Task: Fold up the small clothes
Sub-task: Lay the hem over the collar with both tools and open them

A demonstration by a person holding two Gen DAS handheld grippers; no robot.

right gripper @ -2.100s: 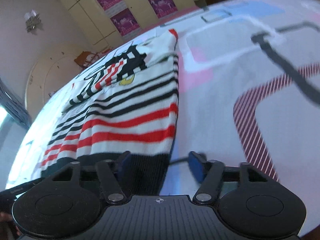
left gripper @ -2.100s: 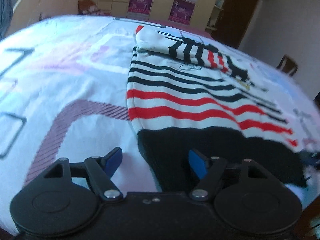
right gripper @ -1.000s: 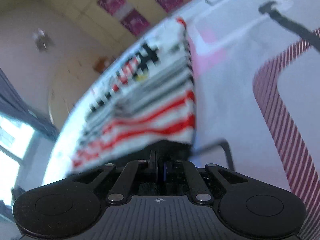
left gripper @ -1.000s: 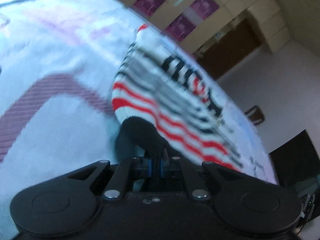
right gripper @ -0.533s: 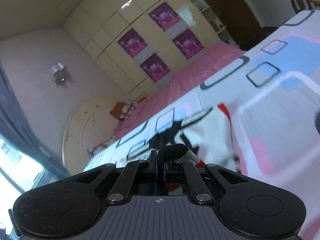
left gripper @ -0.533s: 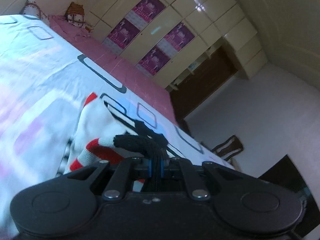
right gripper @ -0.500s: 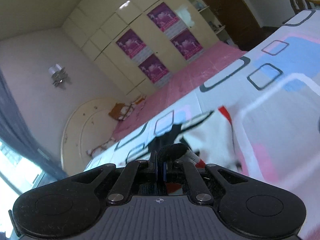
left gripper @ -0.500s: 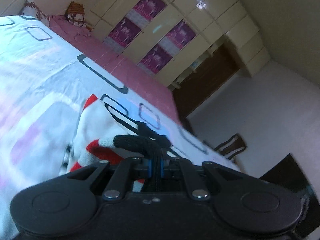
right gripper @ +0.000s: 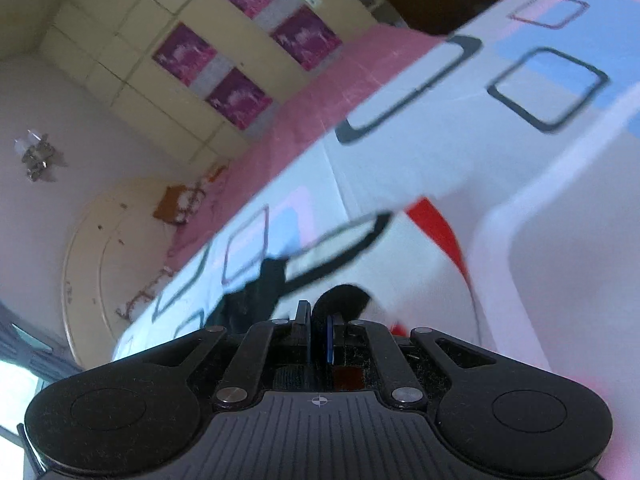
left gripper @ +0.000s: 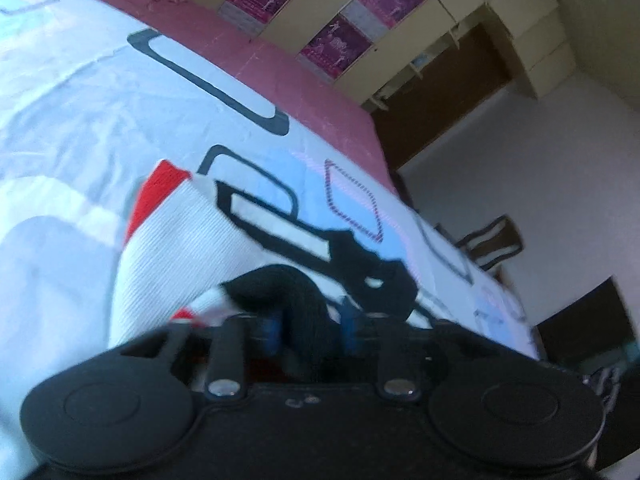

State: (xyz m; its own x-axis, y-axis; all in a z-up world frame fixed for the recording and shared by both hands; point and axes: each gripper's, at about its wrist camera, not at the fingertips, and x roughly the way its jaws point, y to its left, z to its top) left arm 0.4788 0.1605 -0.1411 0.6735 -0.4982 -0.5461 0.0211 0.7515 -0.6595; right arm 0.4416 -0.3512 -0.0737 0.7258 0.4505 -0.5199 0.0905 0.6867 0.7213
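Note:
A white knit sweater [left gripper: 180, 248] with a red collar patch and black pattern lies on the bed, its black hem [left gripper: 280, 284] folded forward over it. My left gripper [left gripper: 308, 326] is low over the sweater. Its jaws are opening, the blue pads stand apart, and the hem bunches loosely between them. In the right wrist view the sweater [right gripper: 420, 272] lies just ahead. My right gripper [right gripper: 318, 320] has its pads close together on a loop of the black hem [right gripper: 340, 298], and its jaws are starting to open.
The bed sheet [left gripper: 80, 100] is white with blue, pink and black-outlined rectangles and a pink band at the far edge. Beyond it stand a cream wardrobe with purple posters [left gripper: 340, 40], a dark doorway and a chair [left gripper: 492, 240]. A curved headboard [right gripper: 100, 248] stands at the left.
Both grippers carried the black hem forward over the sweater toward its collar end. The left jaws, shut on the hem before, have parted. The right pads have barely separated.

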